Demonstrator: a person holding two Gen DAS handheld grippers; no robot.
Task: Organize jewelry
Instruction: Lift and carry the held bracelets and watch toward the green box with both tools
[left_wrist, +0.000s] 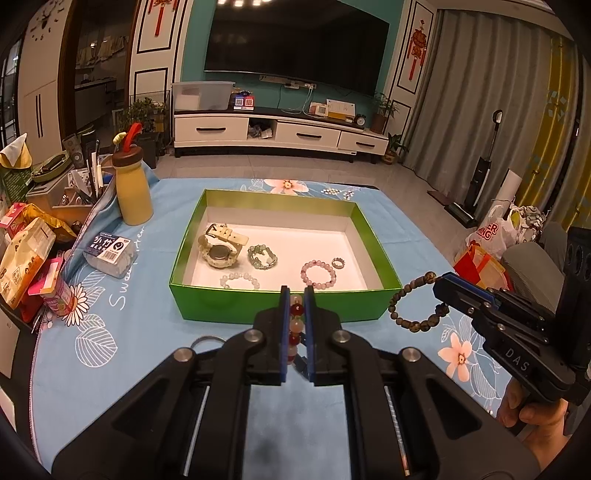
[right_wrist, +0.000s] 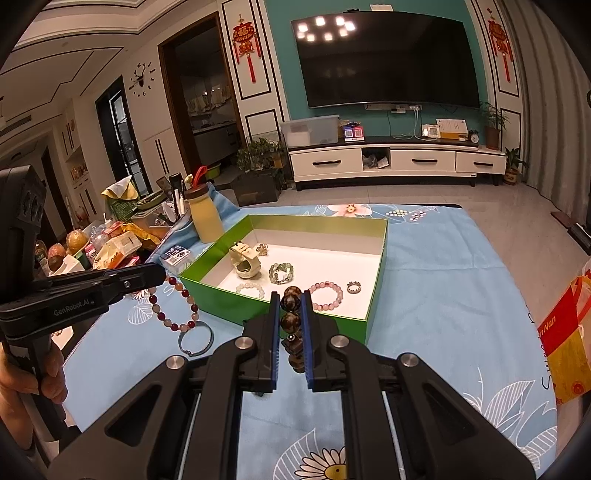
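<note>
Jewelry in left gripper (left_wrist: 296, 295): red-and-white bead bracelet (right_wrist: 173, 306), clamped between its fingers.
Right gripper (right_wrist: 290, 299): pinching brown bead bracelet (left_wrist: 417, 306).
Both: held just before green box (left_wrist: 280, 301).
Inside box: watch (left_wrist: 218, 247), three bracelets, ring (left_wrist: 338, 263).

box (left_wrist: 280, 306): green outside, white floor
cloth (left_wrist: 129, 332): light blue, white and pink flowers
bottle (left_wrist: 133, 192): yellow, brown cap
held beads (left_wrist: 296, 321): red and pale, perhaps pinkish
</note>
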